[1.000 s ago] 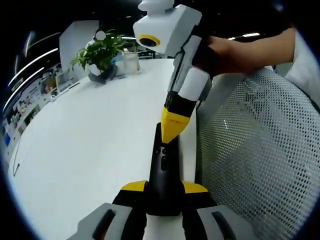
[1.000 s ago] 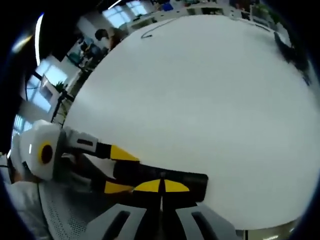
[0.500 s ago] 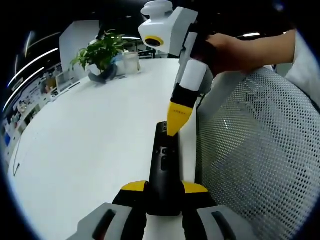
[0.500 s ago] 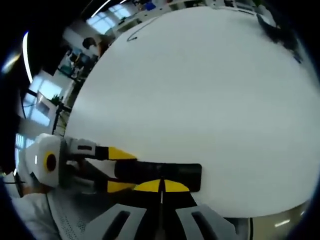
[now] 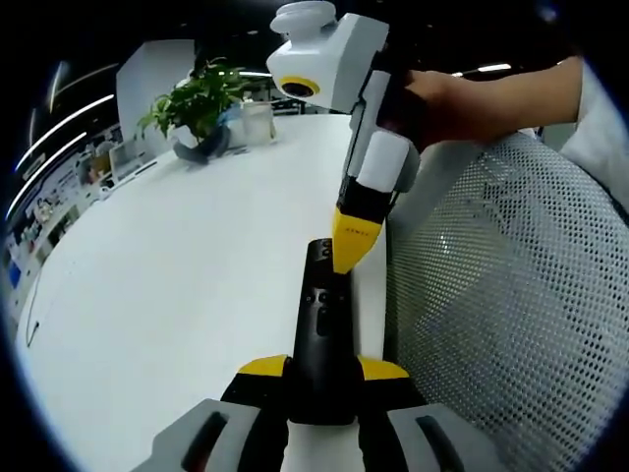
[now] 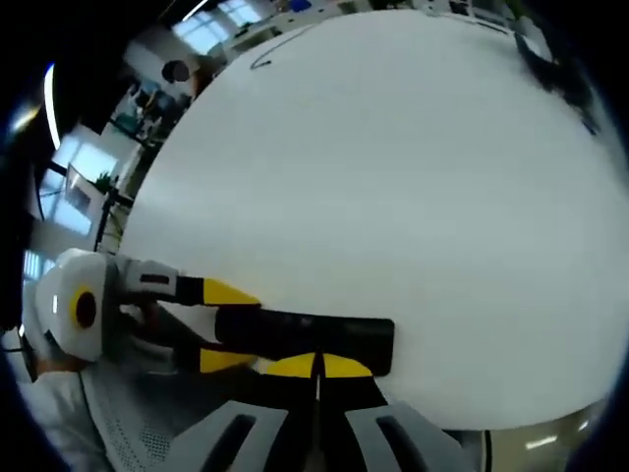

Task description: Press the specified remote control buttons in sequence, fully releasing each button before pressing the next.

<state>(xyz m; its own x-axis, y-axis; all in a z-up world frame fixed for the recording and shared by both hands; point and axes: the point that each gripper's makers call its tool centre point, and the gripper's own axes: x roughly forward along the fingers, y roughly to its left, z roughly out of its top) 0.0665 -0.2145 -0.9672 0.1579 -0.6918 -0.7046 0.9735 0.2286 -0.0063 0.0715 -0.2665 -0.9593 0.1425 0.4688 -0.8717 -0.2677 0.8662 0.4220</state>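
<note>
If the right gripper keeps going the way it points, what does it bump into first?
Most likely the black remote. The right gripper, jaws together, aims its yellow tip down at the remote's far, buttoned end. Whether it touches already is unclear.

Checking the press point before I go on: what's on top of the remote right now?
The right gripper, jaws together, has its yellow tip on the upper part of the black remote, held by the left gripper. Buttons below the tip show; whichever button lies under the tip is covered.

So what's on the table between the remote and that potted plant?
Nothing: in the left gripper view, bare white table runs from the remote control to the potted plant.
</note>
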